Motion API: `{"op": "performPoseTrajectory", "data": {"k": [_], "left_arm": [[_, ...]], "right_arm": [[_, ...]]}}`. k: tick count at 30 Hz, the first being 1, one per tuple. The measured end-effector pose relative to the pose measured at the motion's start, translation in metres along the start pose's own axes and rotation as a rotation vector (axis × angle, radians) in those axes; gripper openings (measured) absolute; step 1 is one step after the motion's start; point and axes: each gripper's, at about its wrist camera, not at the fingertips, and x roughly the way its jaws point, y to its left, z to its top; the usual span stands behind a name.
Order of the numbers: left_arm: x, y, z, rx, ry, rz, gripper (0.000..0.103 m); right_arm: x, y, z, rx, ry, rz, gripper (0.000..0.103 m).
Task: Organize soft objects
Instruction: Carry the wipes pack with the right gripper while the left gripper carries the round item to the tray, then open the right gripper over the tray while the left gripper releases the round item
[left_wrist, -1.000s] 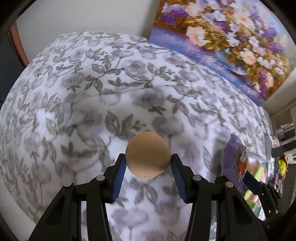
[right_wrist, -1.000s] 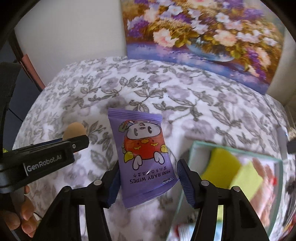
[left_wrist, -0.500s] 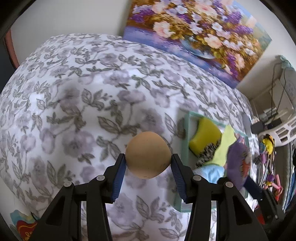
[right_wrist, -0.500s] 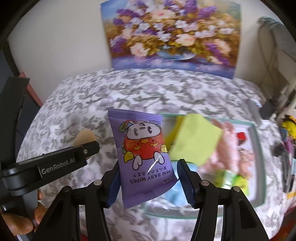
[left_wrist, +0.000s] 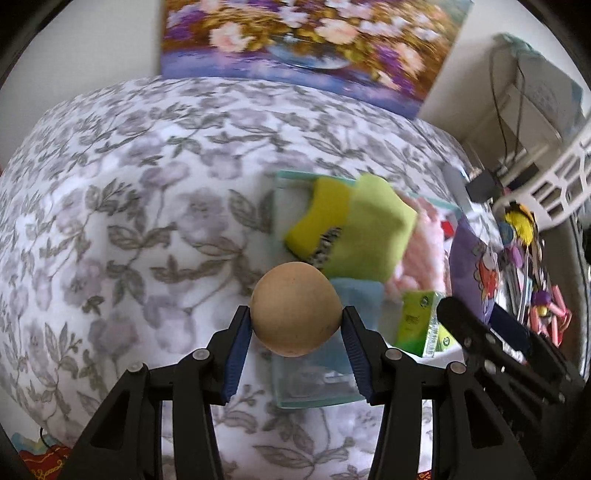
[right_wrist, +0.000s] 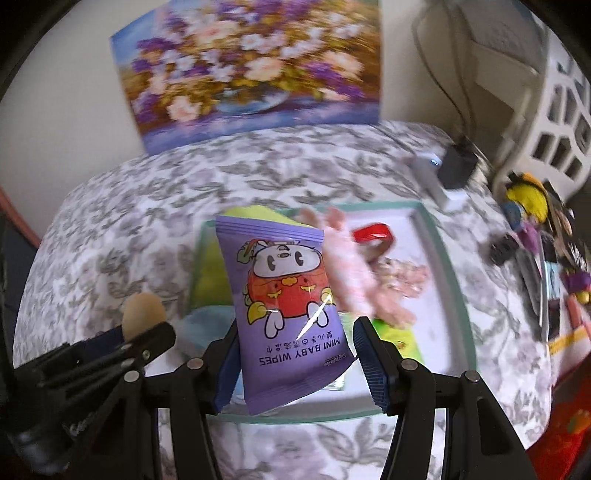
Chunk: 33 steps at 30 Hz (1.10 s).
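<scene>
Floral bedspread (left_wrist: 147, 221) beneath clamped tan ball (left_wrist: 295, 314)

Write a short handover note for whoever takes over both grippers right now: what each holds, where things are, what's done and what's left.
Left gripper: shut on a tan ball, held over the near left corner of the tray.
Right gripper: shut on a purple pack of baby wipes, held above the tray.
Done: tray on the flowered bedspread already holds a yellow-green cloth, a pink plush toy, a green packet and a blue cloth.
Left: set ball and wipes into the tray, then release.
</scene>
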Motion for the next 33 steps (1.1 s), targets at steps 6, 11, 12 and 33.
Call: {"op": "performPoseTrajectory", "data": {"k": [6, 11, 12, 33], "left_arm": [[0.016, -0.021, -0.006, 0.02, 0.025, 0.016, 0.051], [0.024, -0.039, -0.012, 0.054, 0.027, 0.036, 0.051], [0.025, -0.044, -0.013, 0.065, 0.027, 0.036, 0.051], [0.039, -0.064, -0.014, 0.112, 0.032, 0.078, 0.062]], "right_arm": [[0.011, -0.028, -0.003, 0.01, 0.028, -0.076, 0.061], [0.018, -0.05, -0.006, 0.04, 0.045, -0.072, 0.061], [0.019, -0.056, -0.007, 0.053, 0.048, -0.071, 0.061], [0.039, -0.07, -0.01, 0.047, 0.09, -0.07, 0.069]]}}
